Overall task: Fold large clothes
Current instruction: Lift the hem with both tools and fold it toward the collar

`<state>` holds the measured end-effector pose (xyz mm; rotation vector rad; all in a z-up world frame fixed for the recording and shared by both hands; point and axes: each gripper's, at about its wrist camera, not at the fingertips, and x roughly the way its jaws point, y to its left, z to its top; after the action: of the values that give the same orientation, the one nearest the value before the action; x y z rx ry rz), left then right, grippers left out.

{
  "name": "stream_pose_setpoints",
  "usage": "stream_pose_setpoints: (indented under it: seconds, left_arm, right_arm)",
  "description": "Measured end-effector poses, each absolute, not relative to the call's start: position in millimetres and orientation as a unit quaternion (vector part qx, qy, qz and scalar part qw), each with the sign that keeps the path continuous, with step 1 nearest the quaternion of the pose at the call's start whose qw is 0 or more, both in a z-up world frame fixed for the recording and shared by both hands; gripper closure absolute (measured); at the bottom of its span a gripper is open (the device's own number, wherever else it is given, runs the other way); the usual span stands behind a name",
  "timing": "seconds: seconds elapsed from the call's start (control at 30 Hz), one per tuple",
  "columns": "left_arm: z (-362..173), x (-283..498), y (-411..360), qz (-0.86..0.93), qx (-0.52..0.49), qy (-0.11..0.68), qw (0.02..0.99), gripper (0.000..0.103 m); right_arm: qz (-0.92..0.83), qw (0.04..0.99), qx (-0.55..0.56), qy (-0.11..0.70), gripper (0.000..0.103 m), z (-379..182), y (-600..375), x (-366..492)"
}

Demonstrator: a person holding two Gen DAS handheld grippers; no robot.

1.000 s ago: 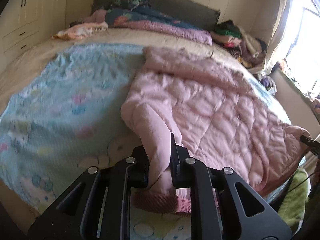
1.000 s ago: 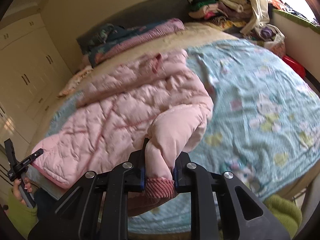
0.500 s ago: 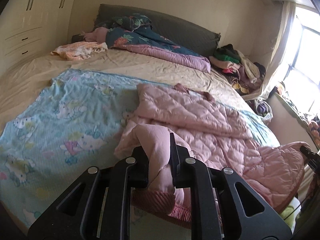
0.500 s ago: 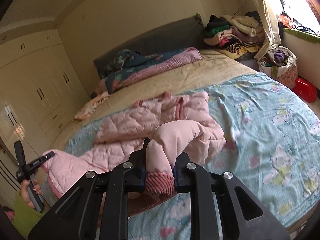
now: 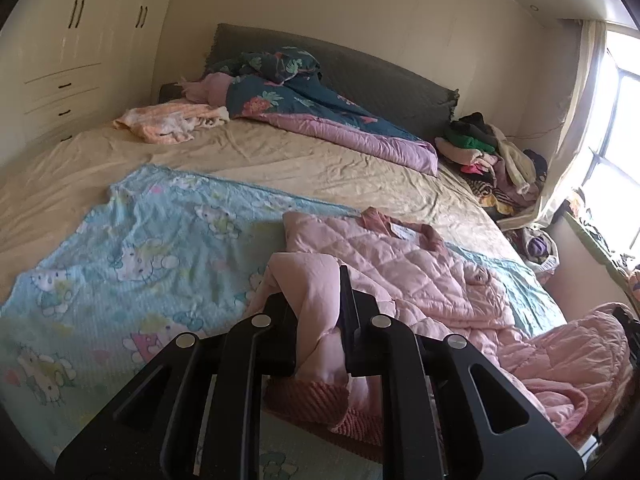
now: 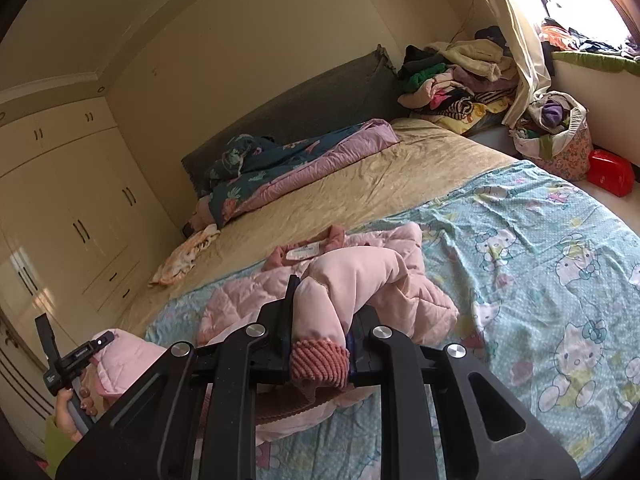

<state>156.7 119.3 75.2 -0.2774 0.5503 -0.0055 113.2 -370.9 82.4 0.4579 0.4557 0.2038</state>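
A pink quilted jacket lies collar-up on the light blue cartoon sheet that covers the near part of the bed. My left gripper is shut on one sleeve, and its ribbed rose cuff hangs below the jaws. My right gripper is shut on the other sleeve just above its ribbed cuff. In the right wrist view the jacket is bunched behind the sleeve. The left gripper shows at lower left in a hand, with pink fabric against it.
A dark floral quilt with purple lining lies by the grey headboard. An orange-white cloth sits on the beige sheet. A clothes pile, a laundry bag and a red box are near the window. A wardrobe stands on the left.
Both grippers have risen with the sleeves still clamped. The jacket, spread wide before, is now drawn together and bunched, and its near edge is lifted off the sheet.
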Motion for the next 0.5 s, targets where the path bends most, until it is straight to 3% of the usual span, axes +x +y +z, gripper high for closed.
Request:
stream_pose_setpoints:
  seconds: [0.5]
  left_arm:
    - [80,199,110,0.018,-0.114,0.280,0.953,0.094]
  right_arm:
    - [0.081,0.928,0.269,0.246,0.085,78,-387,148]
